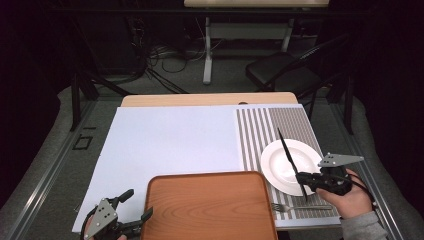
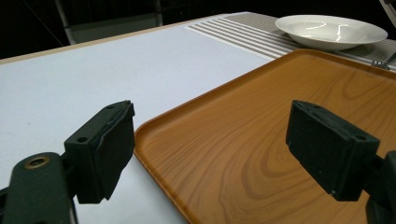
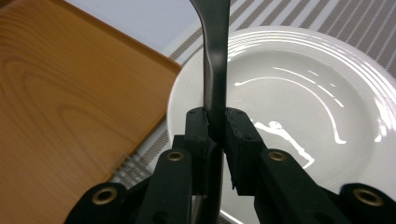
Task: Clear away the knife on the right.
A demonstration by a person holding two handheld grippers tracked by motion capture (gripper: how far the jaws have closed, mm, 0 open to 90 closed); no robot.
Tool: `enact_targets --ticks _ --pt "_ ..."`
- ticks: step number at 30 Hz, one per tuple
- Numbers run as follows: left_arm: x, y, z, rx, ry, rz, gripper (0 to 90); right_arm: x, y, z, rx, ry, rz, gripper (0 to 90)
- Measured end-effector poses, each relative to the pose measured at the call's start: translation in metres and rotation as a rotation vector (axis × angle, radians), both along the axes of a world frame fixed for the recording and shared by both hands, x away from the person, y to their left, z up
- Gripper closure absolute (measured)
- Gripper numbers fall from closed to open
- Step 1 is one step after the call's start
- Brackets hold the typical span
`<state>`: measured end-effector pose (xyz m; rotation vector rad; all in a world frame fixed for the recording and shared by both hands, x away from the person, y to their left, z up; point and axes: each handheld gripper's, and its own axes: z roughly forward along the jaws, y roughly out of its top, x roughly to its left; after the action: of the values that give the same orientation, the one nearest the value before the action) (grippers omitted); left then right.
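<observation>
Looking left to right: our left gripper (image 1: 131, 212) sits wide apart at the tray (image 1: 210, 207) corner, lower left. Lower right, our right gripper (image 1: 306, 181) is clamped on the knife (image 1: 290, 157) over the plate (image 1: 280, 172); that thin pinch could let it swivel and clatter. No readable writing anywhere.

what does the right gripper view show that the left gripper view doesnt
Right gripper view alone: the right claw shut on a metal utensil, whose end is cut off at the top edge, held over the white plate, and fork tines by the tray's edge.

Left gripper view alone: the left claw with its jaws wide apart and nothing between them, over the near corner of the wooden tray, plus a broad stretch of the white mat.

Both share: the tray, the plate and the striped placemat.
</observation>
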<state>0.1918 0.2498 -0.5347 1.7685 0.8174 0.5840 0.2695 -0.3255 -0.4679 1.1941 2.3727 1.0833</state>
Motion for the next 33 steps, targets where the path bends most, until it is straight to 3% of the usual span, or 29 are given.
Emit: enact_targets --ticks 16,25,33 --pt "-0.001 0.001 0.000 -0.003 -0.013 0.001 15.6 -0.021 0.059 -0.006 0.019 0.040 0.181 80.0" --pt "-0.001 0.001 0.000 -0.001 -0.011 0.002 15.6 -0.025 0.083 -0.015 0.026 0.066 0.236 80.1" --pt "-0.001 0.001 0.000 0.000 -0.011 0.002 15.6 -0.032 0.096 -0.026 -0.006 0.112 0.274 80.1"
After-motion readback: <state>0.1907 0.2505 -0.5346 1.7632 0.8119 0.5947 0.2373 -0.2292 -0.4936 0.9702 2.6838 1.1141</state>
